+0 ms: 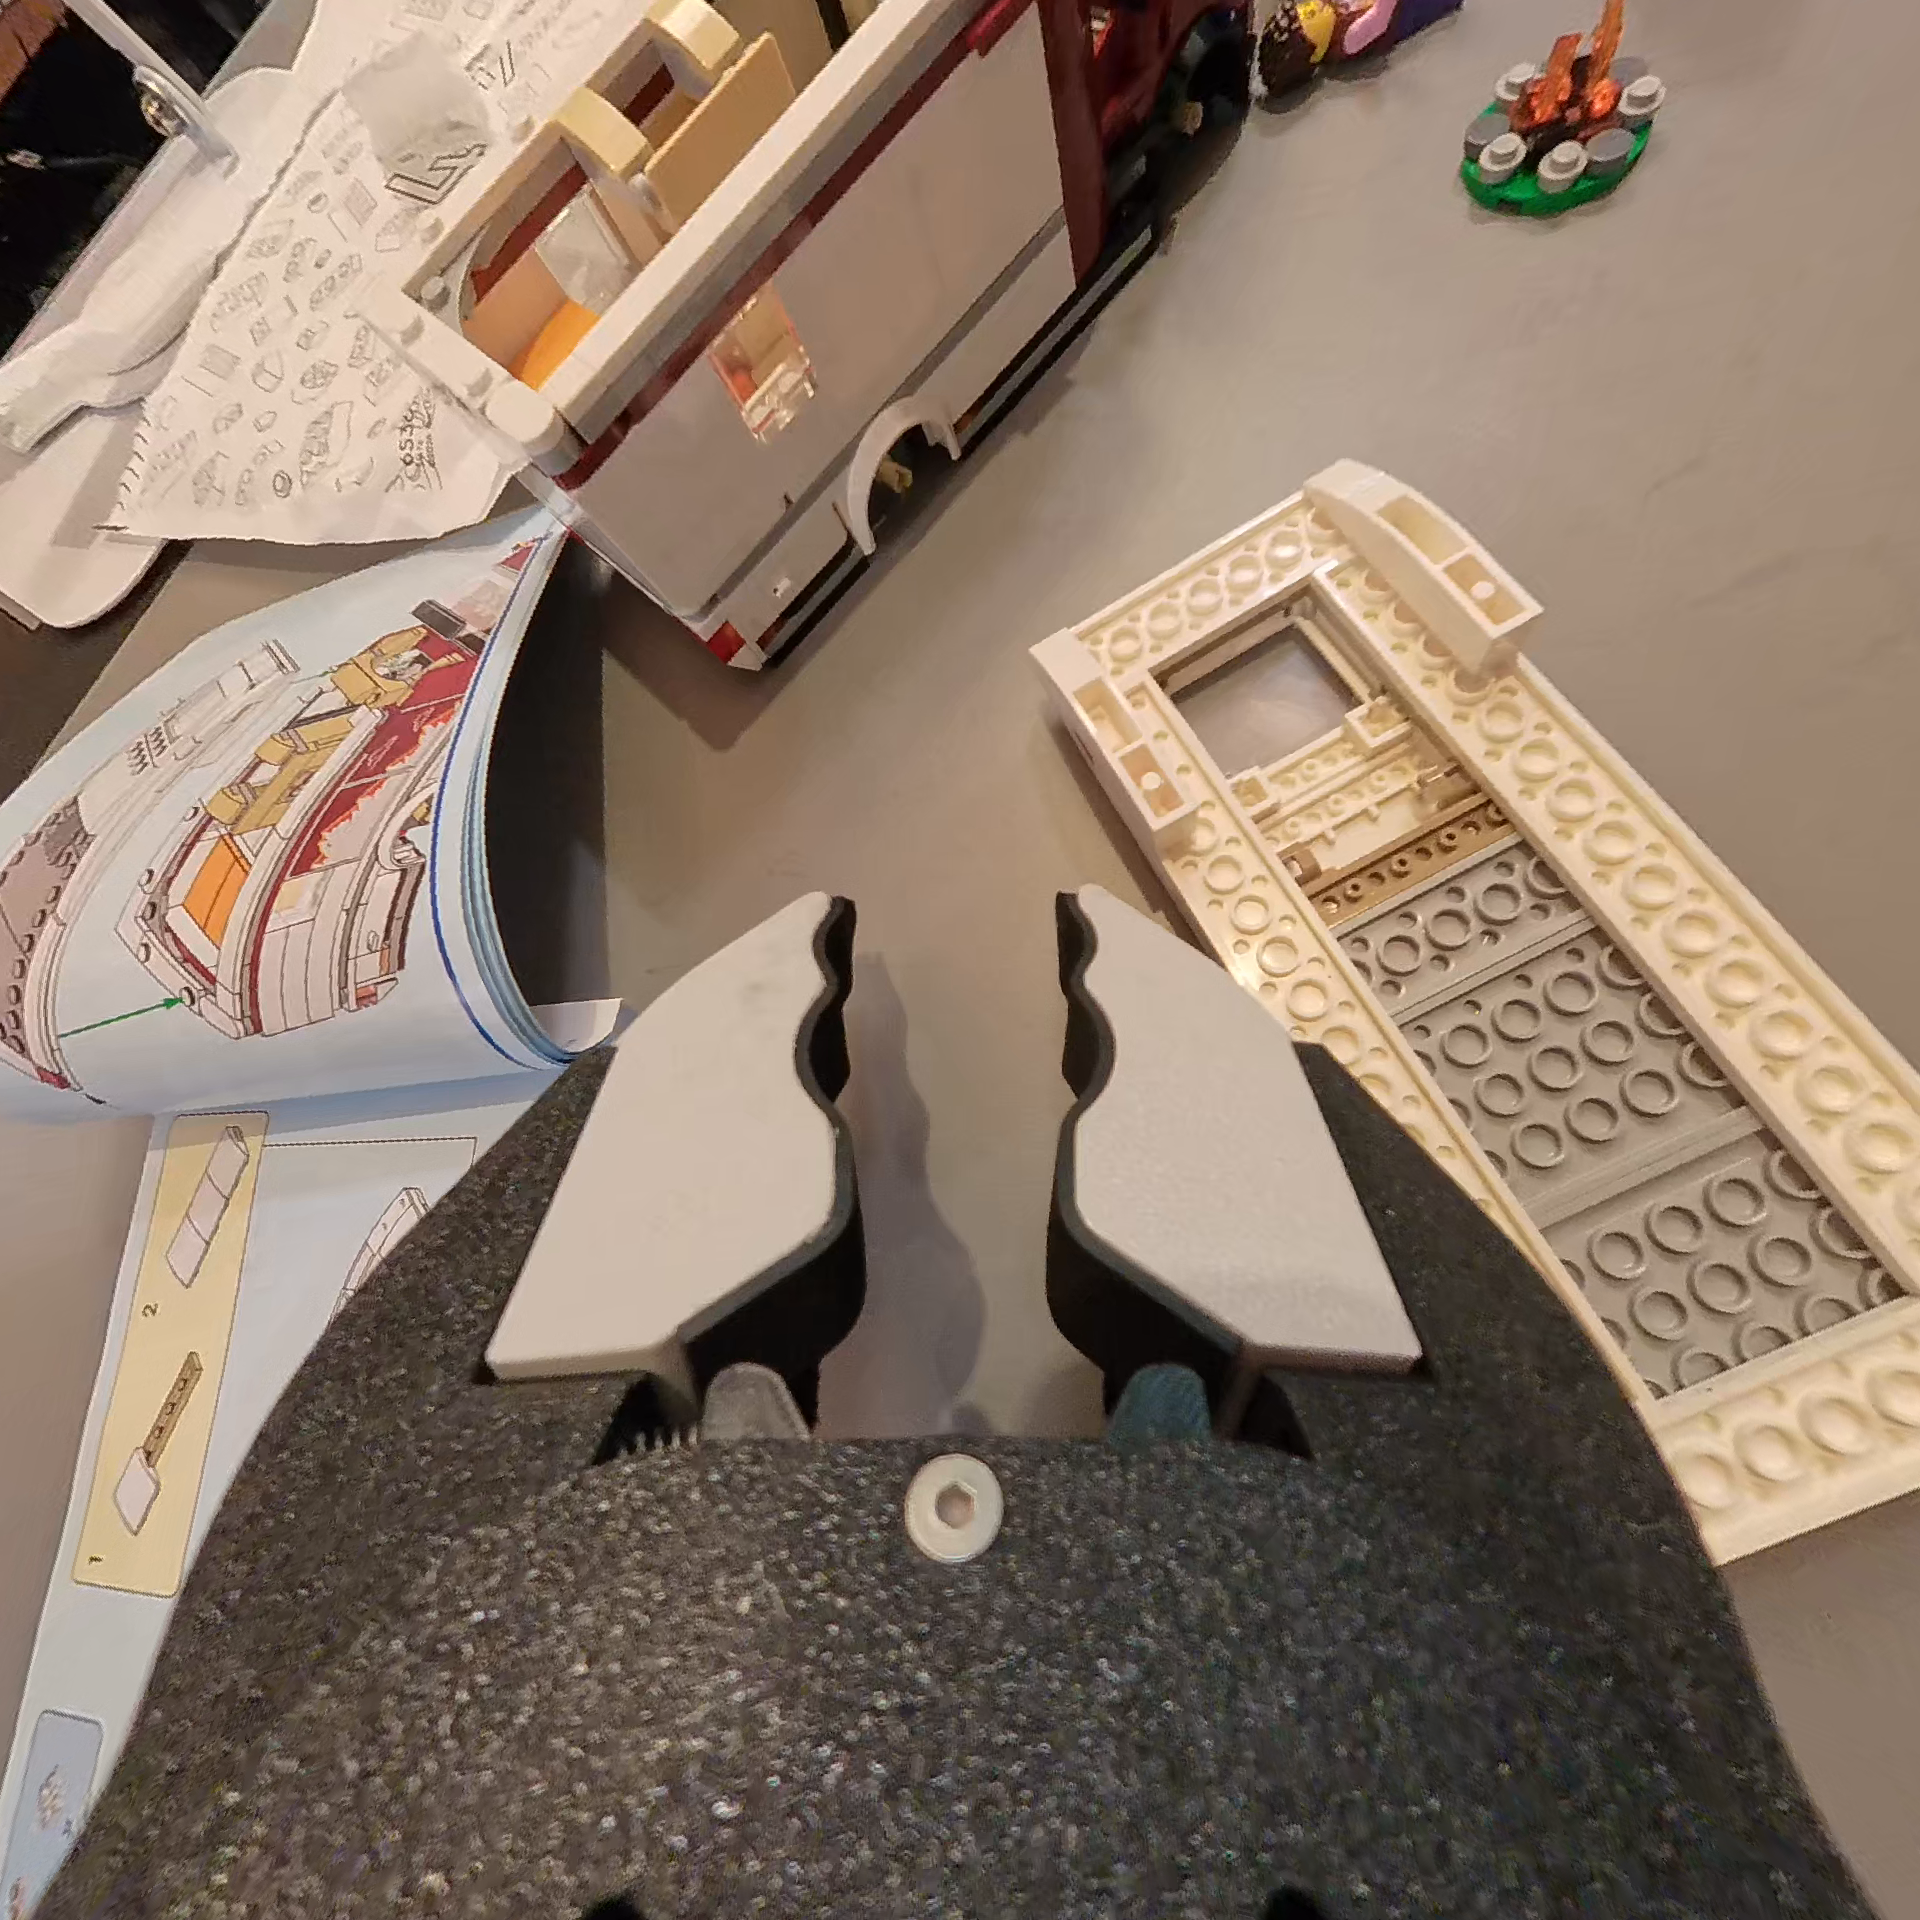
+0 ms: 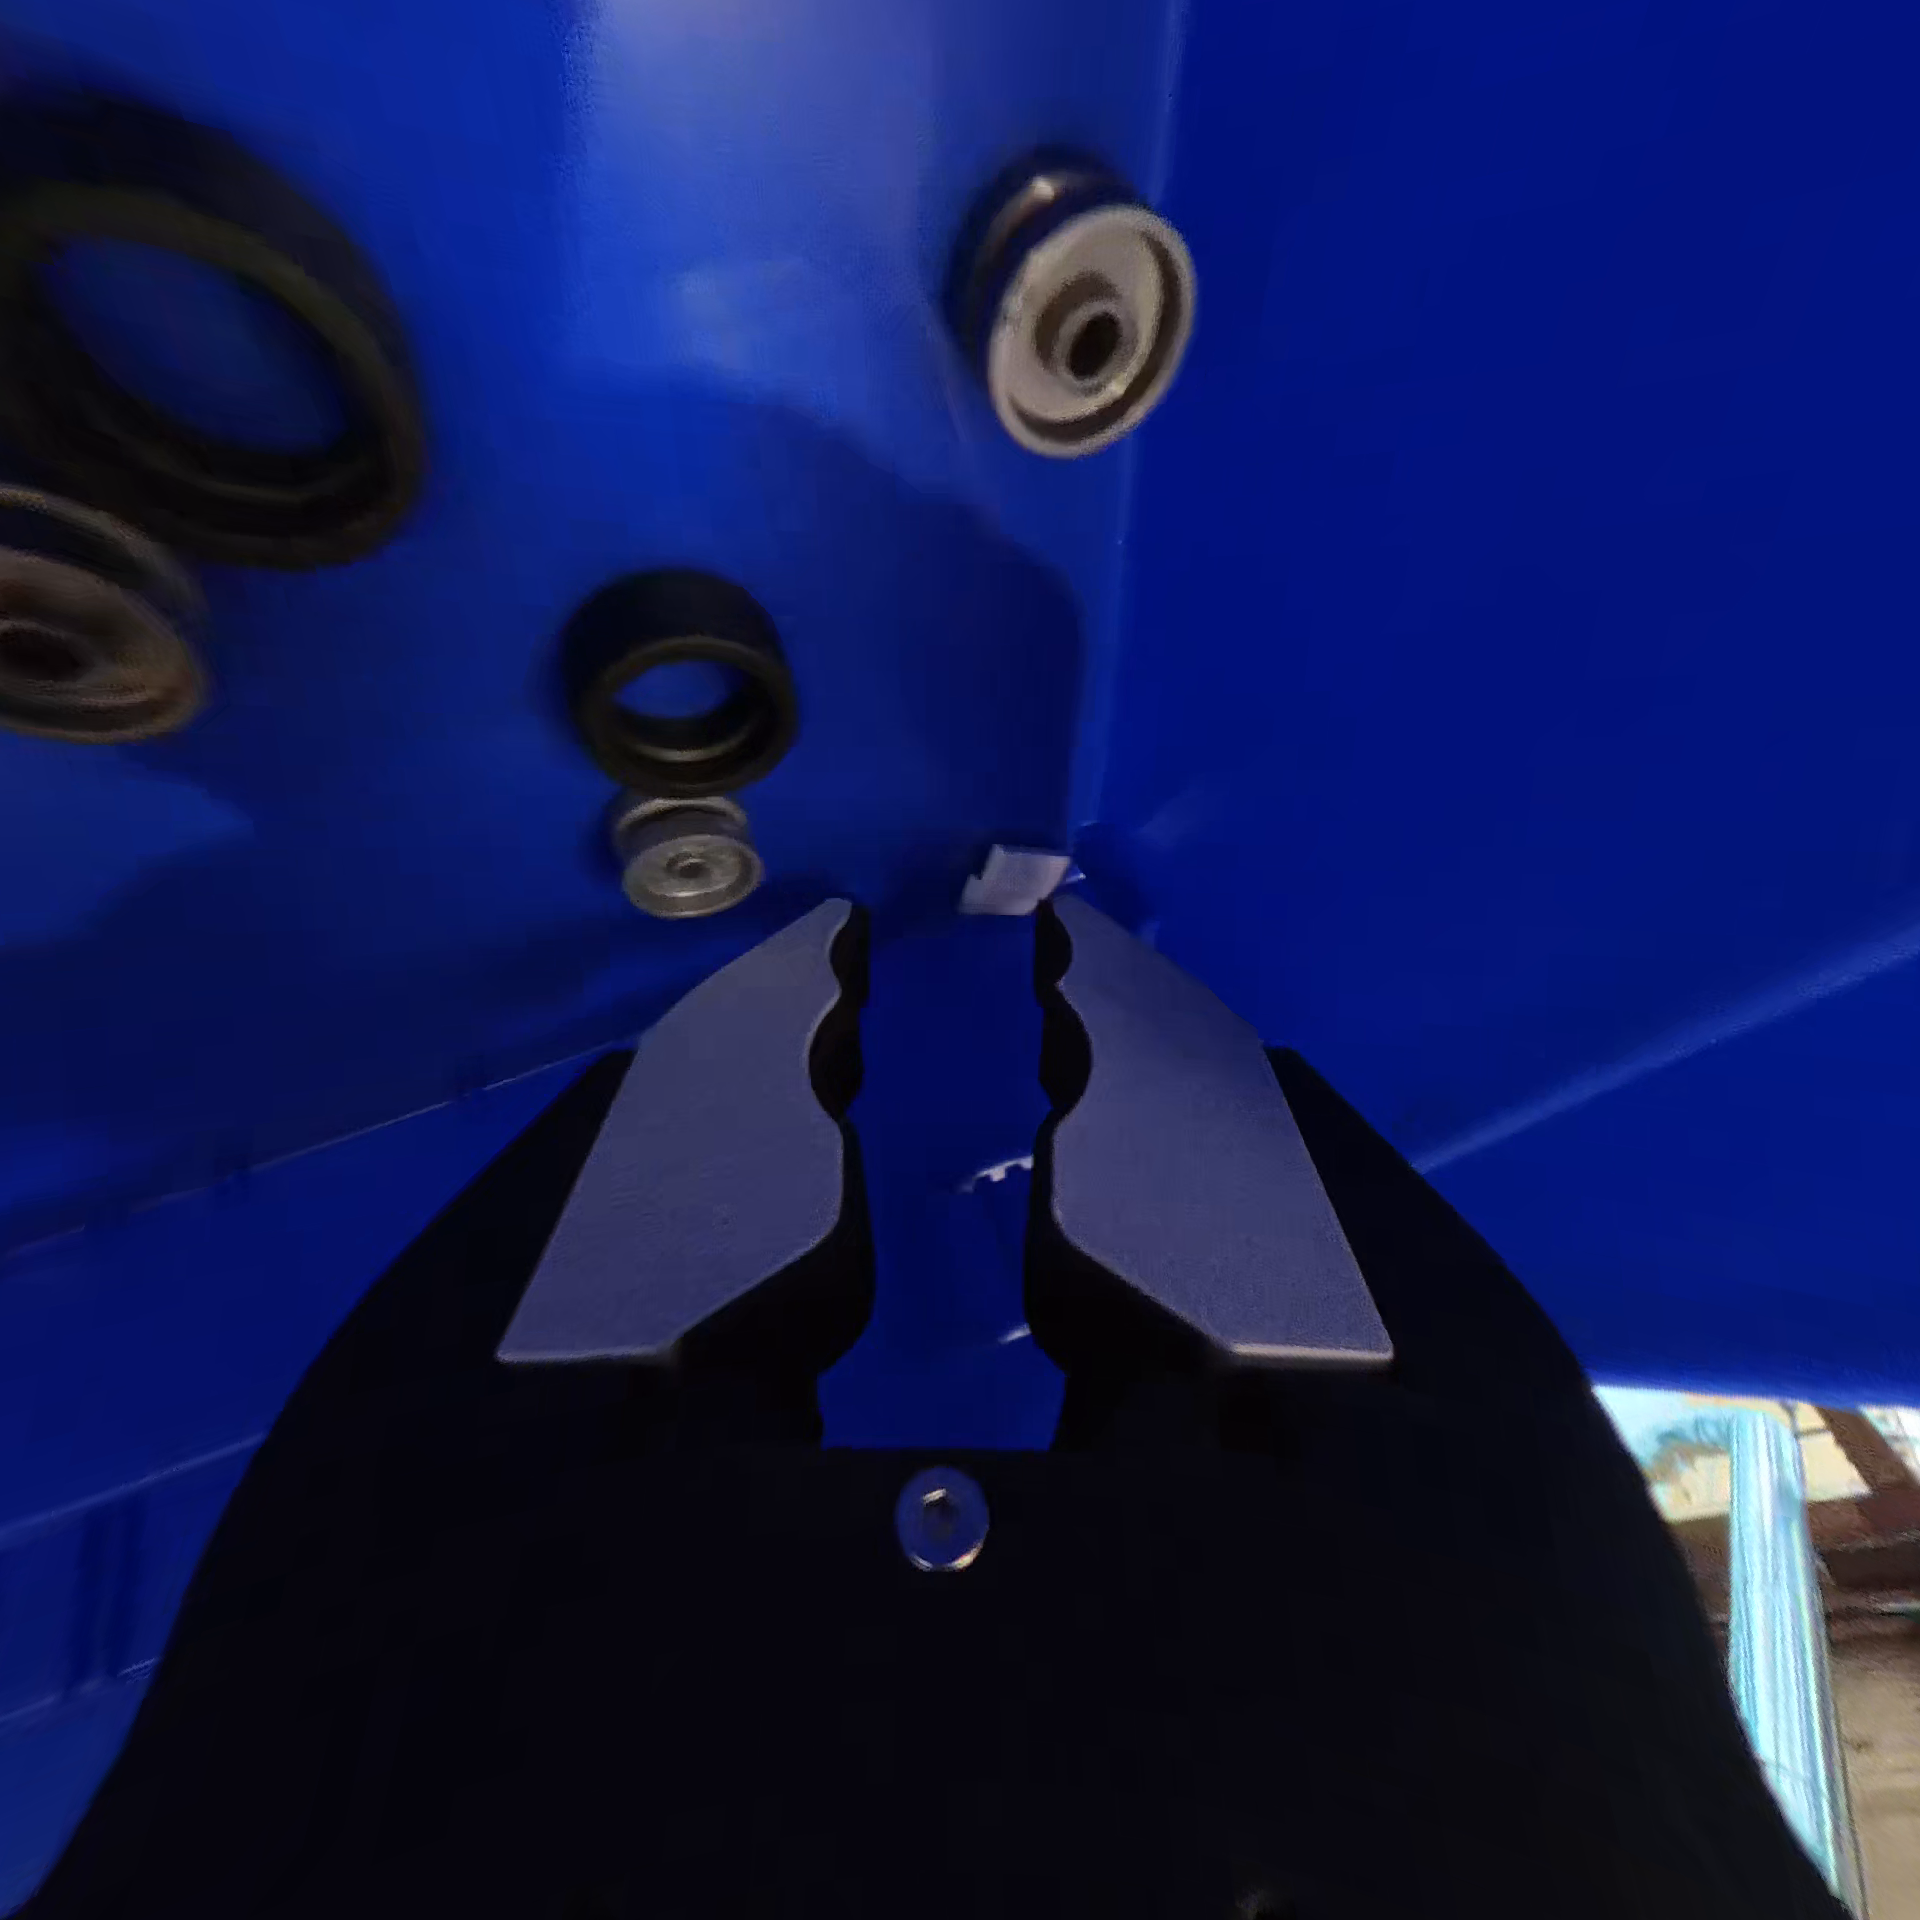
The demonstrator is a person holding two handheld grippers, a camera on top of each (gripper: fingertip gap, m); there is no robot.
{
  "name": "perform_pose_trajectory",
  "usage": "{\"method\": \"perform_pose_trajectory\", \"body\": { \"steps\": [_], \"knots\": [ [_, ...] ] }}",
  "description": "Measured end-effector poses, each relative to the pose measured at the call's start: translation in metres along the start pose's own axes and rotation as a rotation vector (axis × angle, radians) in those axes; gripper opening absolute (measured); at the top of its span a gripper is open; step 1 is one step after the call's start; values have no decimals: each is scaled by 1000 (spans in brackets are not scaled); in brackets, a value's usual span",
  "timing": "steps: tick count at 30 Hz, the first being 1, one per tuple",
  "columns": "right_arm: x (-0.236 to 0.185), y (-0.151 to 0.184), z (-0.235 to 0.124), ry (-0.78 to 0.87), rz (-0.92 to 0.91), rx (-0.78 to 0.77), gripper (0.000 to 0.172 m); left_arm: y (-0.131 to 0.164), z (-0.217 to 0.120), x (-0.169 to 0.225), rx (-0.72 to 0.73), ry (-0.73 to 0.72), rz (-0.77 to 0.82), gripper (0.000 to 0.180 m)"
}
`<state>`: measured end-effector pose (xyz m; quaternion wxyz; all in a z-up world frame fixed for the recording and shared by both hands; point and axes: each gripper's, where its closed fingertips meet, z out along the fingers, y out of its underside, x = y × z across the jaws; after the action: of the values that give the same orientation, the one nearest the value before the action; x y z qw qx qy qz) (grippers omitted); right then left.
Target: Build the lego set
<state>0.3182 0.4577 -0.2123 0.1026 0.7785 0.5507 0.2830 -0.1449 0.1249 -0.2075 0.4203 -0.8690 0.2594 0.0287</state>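
1. The left gripper point(image 1: 956, 914) is held over the grey tabletop point(image 1: 1455, 364) with its fingers point(image 1: 727, 1091) apart and nothing gripped.
2. Just right of these fingers an upturned cream and grey brick roof panel point(image 1: 1538, 997) is laid; to their left an open instruction booklet point(image 1: 260, 852) is seen, and ahead a white and dark red brick camper model point(image 1: 748, 312).
3. The right gripper point(image 2: 951, 914) is lowered inside a blue bin point(image 2: 1507, 623), fingers point(image 2: 717, 1143) parted and bare.
4. A small white piece point(image 2: 1013, 878) lies just ahead of the right finger; a grey wheel hub point(image 2: 686, 857) and black tyre point(image 2: 681, 691) are ahead to the left.
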Motion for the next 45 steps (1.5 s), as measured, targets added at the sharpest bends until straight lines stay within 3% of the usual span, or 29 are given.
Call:
{"method": "perform_pose_trajectory", "body": {
  "steps": [7, 11, 16, 22, 28, 33, 35, 37, 42, 45],
  "knots": [
    [-1, -1, 4, -106, -36, -2, 20, -1, -1, 3, 5, 9, 23, 37],
    [-3, -2, 3, -151, -58, 23, 25, -1, -1, 3, 5, 9, 28, 37],
    [-33, -8, -19, -286, -126, 150, 27, -1, -1, 3, 6, 11, 24, 37],
    [-20, 0, -41, -212, -122, 227, 28, -1, 0, 4, 7, 13, 24, 36],
    [-17, -2, -22, -198, -102, 146, 35, -1, 0, 4, 7, 10, 28, 36],
    [-20, -10, -13, -283, -11, 143, 41, -1, 0, 4, 9, 14, 24, 36],
    [-19, -11, -8, -297, 5, 127, 37, -1, 0, 4, 8, 14, 25, 36],
    [-23, -9, -5, -330, 7, 97, 22, -1, 0, 4, 9, 13, 28, 36],
    [-27, -4, -10, -302, 9, 107, 22, -1, -1, 4, 7, 11, 32, 36],
    [-36, 3, -30, -250, -3, 169, 22, 0, -1, 4, 4, 9, 33, 36]
  ]
}}
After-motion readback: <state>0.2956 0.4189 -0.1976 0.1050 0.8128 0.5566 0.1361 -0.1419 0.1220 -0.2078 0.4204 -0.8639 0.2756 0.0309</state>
